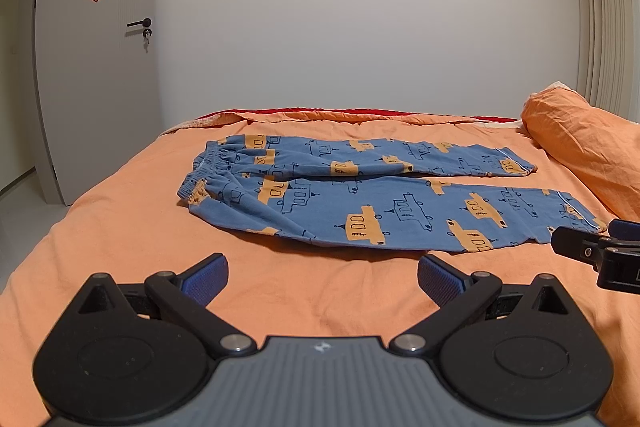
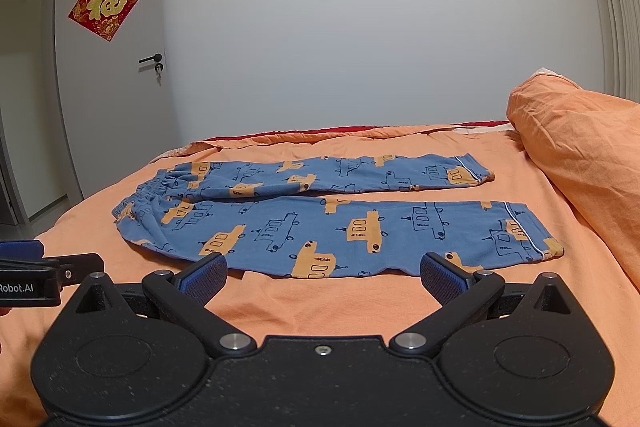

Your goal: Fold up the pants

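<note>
Blue pants (image 2: 320,223) lie flat ahead of the wide-open, empty left gripper (image 1: 322,277) and right gripper (image 2: 323,277); soft, light cloth, likely best pinched at the waistband (image 1: 200,179) and cuffs (image 2: 532,239).

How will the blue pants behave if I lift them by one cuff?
The pants lie flat and wrinkled on the bed, so they probably drape limply. Thin fabric suggests they are light. The gathered waistband would likely trail and drag.
</note>
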Demonstrator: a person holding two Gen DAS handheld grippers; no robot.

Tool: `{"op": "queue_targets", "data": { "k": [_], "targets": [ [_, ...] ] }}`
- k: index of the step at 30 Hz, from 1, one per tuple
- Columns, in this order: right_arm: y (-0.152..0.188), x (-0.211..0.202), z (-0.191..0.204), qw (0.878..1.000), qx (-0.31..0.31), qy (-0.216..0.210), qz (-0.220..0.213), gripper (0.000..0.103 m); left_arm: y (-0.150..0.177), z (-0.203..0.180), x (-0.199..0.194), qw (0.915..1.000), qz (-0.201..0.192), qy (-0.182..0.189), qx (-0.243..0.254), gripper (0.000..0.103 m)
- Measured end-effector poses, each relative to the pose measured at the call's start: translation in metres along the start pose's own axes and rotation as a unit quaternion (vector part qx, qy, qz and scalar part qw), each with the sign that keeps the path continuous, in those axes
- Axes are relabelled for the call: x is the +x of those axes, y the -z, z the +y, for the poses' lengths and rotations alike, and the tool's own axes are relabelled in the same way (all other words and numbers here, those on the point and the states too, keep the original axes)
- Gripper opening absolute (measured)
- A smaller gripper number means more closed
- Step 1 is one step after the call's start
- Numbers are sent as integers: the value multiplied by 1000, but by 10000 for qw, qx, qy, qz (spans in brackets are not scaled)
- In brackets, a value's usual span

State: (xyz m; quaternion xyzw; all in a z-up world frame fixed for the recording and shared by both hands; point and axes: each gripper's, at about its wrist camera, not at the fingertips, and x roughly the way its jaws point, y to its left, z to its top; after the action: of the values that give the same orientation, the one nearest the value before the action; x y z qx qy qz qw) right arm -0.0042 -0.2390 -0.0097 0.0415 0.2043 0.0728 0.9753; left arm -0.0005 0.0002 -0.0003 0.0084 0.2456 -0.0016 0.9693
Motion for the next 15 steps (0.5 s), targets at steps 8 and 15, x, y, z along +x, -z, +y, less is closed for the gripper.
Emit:
{"op": "queue_targets", "data": {
  "k": [8,15],
  "targets": [
    [-2,-1,1,10000,1,1,4,103,0,0,1,10000,19,27,-5,103],
    [0,2,1,9999,52,98,51,103,-1,-1,8,9998,64,157,42,103]
  ]
}}
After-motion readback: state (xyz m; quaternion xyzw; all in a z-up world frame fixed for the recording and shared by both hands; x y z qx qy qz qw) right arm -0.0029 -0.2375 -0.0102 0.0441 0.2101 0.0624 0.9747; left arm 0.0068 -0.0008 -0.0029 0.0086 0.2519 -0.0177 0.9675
